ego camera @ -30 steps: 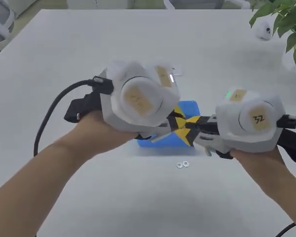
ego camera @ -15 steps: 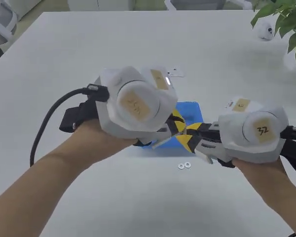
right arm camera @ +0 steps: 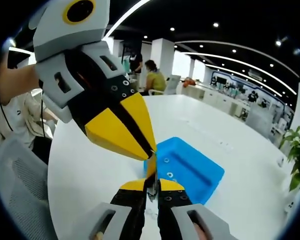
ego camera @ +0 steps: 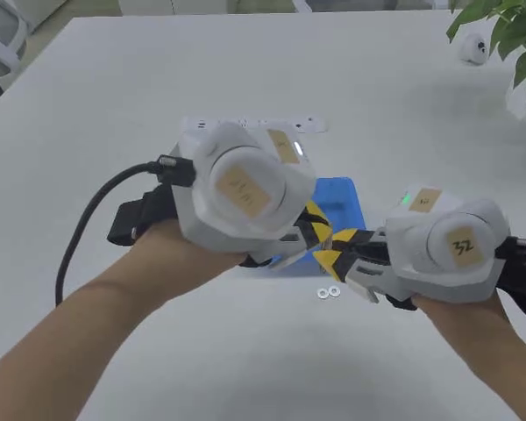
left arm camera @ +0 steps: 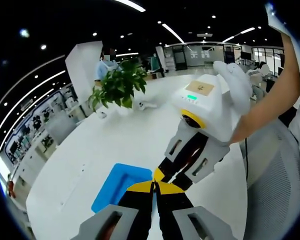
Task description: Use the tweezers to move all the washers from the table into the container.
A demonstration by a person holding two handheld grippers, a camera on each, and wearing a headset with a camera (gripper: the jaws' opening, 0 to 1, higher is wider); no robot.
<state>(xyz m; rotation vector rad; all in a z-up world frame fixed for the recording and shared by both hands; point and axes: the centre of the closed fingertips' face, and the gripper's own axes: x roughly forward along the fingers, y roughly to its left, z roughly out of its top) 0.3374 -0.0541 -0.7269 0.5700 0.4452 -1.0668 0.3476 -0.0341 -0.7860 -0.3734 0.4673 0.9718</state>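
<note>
A: The white table point(ego camera: 245, 70) took up the whole scene, with a leafy plant point(ego camera: 508, 35) peeking in at its far right corner.

B: And over the middle of it, both tools were nose to nose! The left gripper point(ego camera: 320, 228) came in from the left, held in a hand point(ego camera: 171, 250).

A: Jaws on that one?

B: Clenched. In the left gripper view its yellow tips were pressed flat together, and I saw nothing between them.

A: The right gripper point(ego camera: 335, 249) met it from the other side, a green light on top, its tips right up against the left one's.

B: Its jaws were clamped too, on a thin metal strip, the tweezers point(right arm camera: 151, 172), which stood up from between them in the right gripper view. The left gripper's yellow point sat right at the strip's upper end. Whether it pinched the strip, I couldn't tell.

A: Under the two noses lay the blue container point(ego camera: 337, 197), flat on the table and partly hidden by the left gripper.

B: A few washers point(right arm camera: 170, 175) lay inside it.

A: And two loose washers point(ego camera: 328, 292) sat on the bare table, side by side, just in front of the container and beneath the right gripper's jaws.
</note>
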